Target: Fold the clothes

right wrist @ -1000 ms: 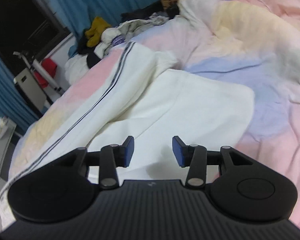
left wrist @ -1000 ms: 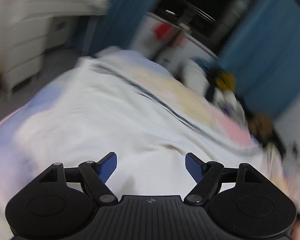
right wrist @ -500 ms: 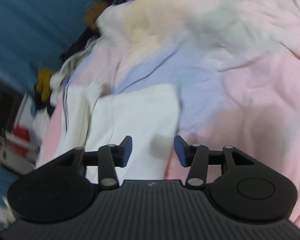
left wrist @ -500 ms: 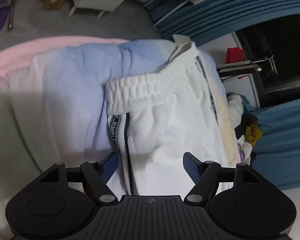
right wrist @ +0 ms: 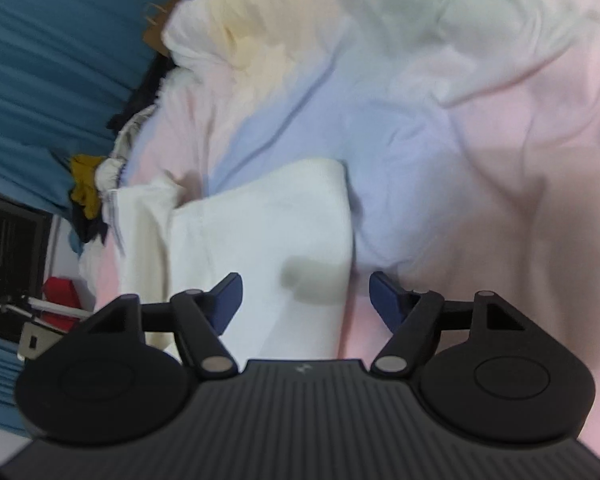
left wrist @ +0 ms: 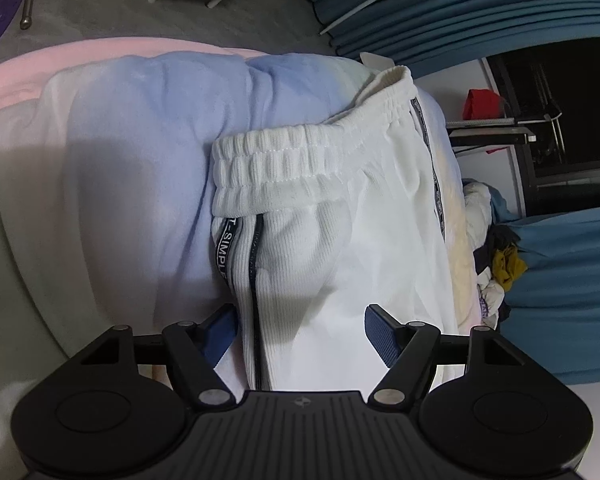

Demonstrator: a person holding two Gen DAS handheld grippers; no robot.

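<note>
I see the white trousers (left wrist: 340,248) lying on the pastel duvet (left wrist: 132,168), waistband pointing away from my left gripper (left wrist: 300,334), legs running toward it. Both it and my right gripper (right wrist: 306,300) gape, holding nothing.

White ribbed sweatpants (left wrist: 340,264) — elastic waistband, black lettered side stripe — lying flat on bedding

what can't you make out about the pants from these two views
- Left wrist: the pants run under the left gripper, so the legs are cut off.
- Left wrist: the stripe lettering is partly folded out of sight.
- Right wrist: motion blur hides the cloth edge near the open right gripper; contact is unclear.
</note>
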